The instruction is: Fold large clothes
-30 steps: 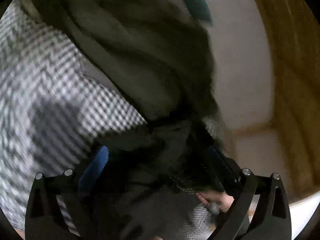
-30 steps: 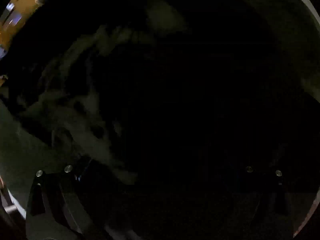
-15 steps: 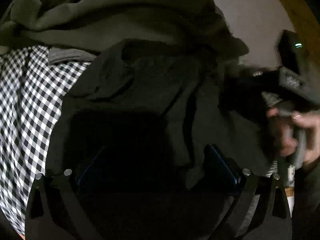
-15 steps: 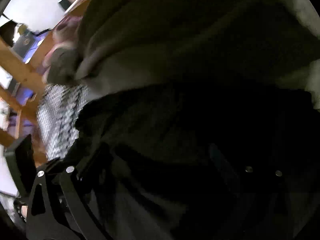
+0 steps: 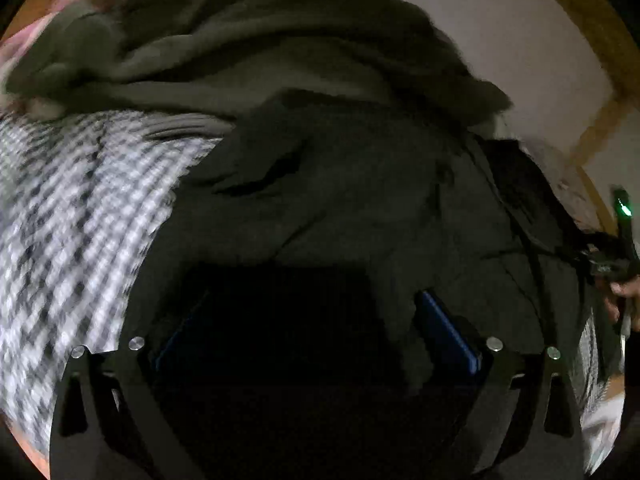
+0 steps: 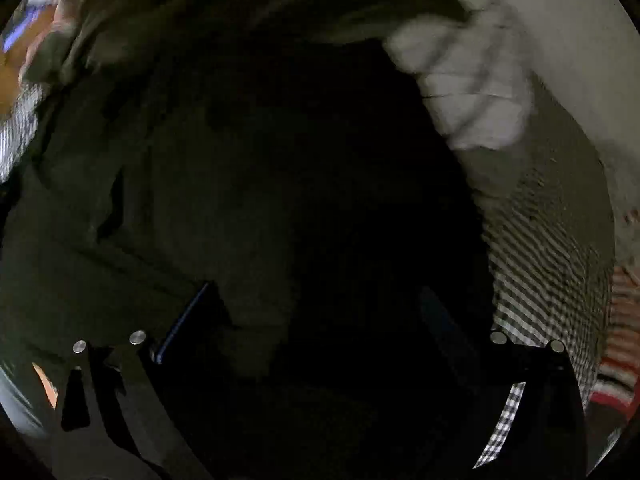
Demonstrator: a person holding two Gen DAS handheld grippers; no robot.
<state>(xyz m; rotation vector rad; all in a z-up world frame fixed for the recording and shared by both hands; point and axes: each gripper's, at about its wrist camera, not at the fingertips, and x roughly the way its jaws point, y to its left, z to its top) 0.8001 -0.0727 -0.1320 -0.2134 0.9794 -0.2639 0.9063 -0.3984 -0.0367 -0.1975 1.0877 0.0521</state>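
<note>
Left gripper [image 5: 316, 320] spread wide, blue pads far apart, pressed close over the dark garment [image 5: 340, 200] with nothing pinched between them; probably opened in order to let the cloth go or to seek a fresh hold. Right gripper [image 6: 316, 312] likewise apart, one blue pad edge visible at the left, the other barely readable in shadow, dark fabric filling the gap without being clamped. Seen also from the left wrist view at far right, held in a hand [image 5: 624, 296], green light showing. Dark garment bunched and creased on top of the pile, over a black-and-white checked cloth [image 5: 80, 220] and under a heap of olive-grey fabric [image 5: 260, 52]. Not yet spread flat, so likely needing to be pulled clear and laid out before any fold. Striped red-and-white item [image 6: 616, 360] at the right edge of the pile.
</note>
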